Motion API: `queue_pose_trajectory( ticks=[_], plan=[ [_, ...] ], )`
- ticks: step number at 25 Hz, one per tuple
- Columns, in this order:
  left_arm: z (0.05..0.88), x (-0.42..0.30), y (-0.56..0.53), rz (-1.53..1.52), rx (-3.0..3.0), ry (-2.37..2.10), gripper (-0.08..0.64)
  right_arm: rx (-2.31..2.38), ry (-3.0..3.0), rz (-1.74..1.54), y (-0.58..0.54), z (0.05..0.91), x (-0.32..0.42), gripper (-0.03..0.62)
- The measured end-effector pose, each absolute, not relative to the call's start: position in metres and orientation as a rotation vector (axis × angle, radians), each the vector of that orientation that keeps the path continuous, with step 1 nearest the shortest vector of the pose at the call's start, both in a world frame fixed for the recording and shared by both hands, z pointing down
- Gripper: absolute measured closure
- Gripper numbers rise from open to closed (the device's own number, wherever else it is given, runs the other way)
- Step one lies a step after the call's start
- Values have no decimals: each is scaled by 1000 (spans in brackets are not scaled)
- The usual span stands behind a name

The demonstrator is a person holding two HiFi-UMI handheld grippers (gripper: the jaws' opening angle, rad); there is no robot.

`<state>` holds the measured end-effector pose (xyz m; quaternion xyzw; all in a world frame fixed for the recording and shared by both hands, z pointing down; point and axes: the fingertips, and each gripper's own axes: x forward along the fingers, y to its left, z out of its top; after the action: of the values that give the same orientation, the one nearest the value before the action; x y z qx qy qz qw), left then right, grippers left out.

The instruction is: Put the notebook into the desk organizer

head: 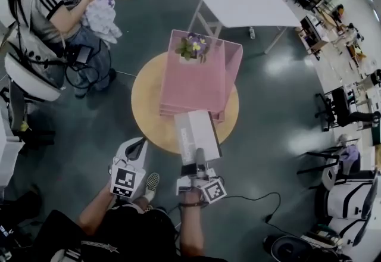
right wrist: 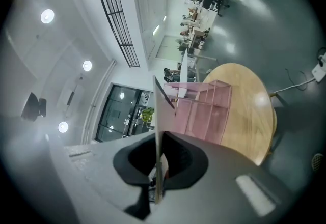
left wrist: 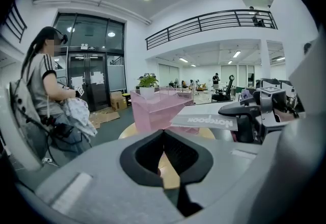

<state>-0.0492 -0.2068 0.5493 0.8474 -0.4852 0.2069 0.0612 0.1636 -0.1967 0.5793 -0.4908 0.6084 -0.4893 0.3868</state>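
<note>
Above table (head: 147,100), notebook (head: 196,133) flat in right tool (head: 199,158), lengthwise toward desk organizer (head: 193,85)

The pink desk organizer (head: 199,79) fills the middle of the round table (head: 146,97), with a potted plant (head: 192,47) at its far edge and the notebook (head: 196,134) over its near end, leaving bare wood open on the left.

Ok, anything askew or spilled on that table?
Nothing stands out. The pink organizer sits upright on the round table, nothing spilled. The right gripper holds the notebook flat by its near edge, not yet in.
</note>
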Motion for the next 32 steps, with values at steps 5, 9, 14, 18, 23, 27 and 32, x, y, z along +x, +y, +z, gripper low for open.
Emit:
queue_pose_trajectory(
  ticks=[5,9,14,18,23,27,32],
  plan=[
    [556,-54,-216,635,2542,-1474,549,-1244,1546,-1265,-215,588,160,580],
    [563,-58,-223,642,2525,-1475,549,-1239,1514,-1286,-230,597,157,580],
    [569,-57,-229,647,2510,-1467,549,-1252,1485,-1309,-246,607,156,579],
    [574,-55,-232,651,2501,-1460,549,-1275,1473,-1321,-258,617,158,580],
    [582,-54,-235,653,2484,-1460,549,-1319,1437,-1347,-271,631,161,578],
    [587,-52,-236,662,2473,-1457,549,-1332,1417,-1371,-283,640,160,578],
    [591,-50,-236,674,2467,-1453,549,-1354,1377,-1406,-293,649,160,578]
  ],
)
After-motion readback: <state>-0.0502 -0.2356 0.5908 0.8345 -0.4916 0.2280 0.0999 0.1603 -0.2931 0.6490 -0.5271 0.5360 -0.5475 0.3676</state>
